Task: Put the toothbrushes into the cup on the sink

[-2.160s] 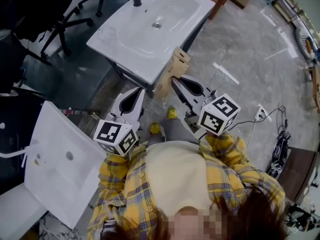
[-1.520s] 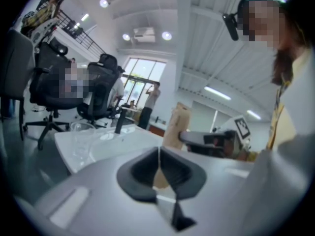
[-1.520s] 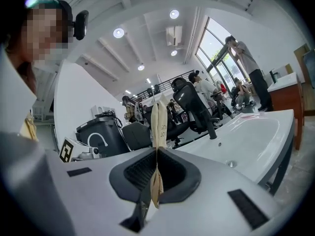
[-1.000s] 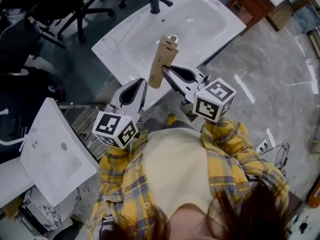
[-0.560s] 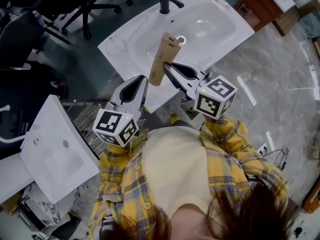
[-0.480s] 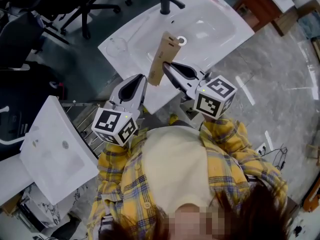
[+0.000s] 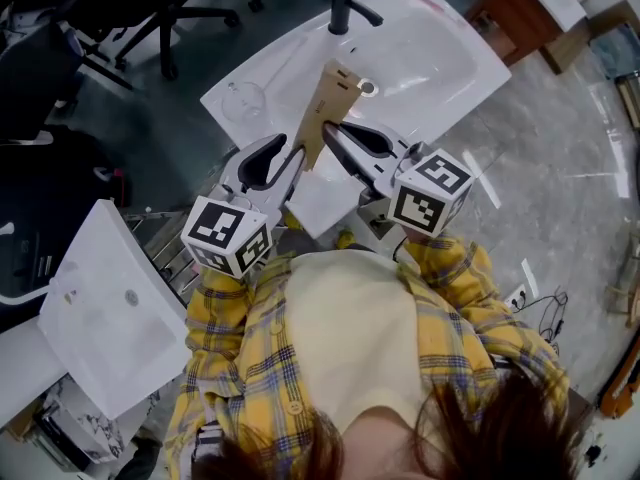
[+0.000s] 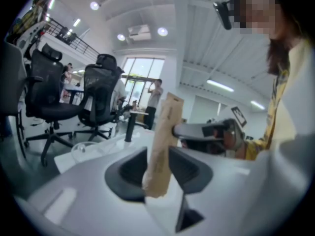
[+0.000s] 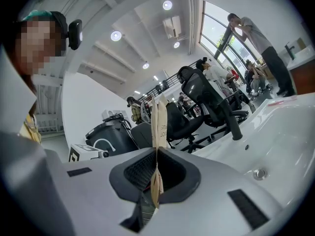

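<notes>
Right tool (image 7: 335,131) is clamped tight on a flat brown card pack (image 7: 325,108), which I take to be the toothbrushes. Its jaws pinch the thin edge and hold the pack upright over the near edge of the sink (image 7: 440,68). In the right gripper view the pack (image 9: 157,117) runs straight up between the pressed jaws of the right tool (image 9: 156,173).

My left tool (image 7: 288,151) has just been opening. Its jaws stand wide with the lower end of the pack (image 8: 160,141) between them, and as far as I can see the pads don't press on it.

The clear cup (image 7: 240,98) sits on the sink's left end, beyond the left tool, and looks empty. By my reckoning the job has barely started: the pack is at the sink, but it is still sealed. I have yet to open it, get the brushes out and drop them into the cup.
</notes>
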Demonstrator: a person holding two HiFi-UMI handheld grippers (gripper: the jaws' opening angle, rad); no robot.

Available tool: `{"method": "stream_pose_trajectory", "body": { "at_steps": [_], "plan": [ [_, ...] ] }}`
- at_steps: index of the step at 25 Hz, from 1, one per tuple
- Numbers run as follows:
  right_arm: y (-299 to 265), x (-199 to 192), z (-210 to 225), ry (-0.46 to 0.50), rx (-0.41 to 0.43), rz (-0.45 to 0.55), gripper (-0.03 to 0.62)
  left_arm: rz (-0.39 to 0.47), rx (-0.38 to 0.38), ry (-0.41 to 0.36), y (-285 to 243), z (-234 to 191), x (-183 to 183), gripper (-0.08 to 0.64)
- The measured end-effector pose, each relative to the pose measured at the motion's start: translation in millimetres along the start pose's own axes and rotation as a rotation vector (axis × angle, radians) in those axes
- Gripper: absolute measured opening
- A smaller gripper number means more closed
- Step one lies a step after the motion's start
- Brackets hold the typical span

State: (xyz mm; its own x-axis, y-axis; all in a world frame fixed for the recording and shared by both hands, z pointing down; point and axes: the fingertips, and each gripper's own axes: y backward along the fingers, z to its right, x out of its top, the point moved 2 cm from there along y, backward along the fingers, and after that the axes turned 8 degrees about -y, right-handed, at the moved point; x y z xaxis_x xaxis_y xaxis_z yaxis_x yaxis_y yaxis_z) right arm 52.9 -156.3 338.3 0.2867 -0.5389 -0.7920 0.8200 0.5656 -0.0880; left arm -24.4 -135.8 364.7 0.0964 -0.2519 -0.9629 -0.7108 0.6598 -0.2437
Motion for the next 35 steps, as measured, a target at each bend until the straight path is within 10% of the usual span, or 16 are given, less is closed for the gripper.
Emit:
{"method": "stream_pose_trajectory", "body": {
  "at_steps": [35],
  "plan": [
    [-45,11,-6,-0.043,0.077,-0.004,0.02,-0.007,0.0,-0.122,2,-31,10,0.048]
  ]
}}
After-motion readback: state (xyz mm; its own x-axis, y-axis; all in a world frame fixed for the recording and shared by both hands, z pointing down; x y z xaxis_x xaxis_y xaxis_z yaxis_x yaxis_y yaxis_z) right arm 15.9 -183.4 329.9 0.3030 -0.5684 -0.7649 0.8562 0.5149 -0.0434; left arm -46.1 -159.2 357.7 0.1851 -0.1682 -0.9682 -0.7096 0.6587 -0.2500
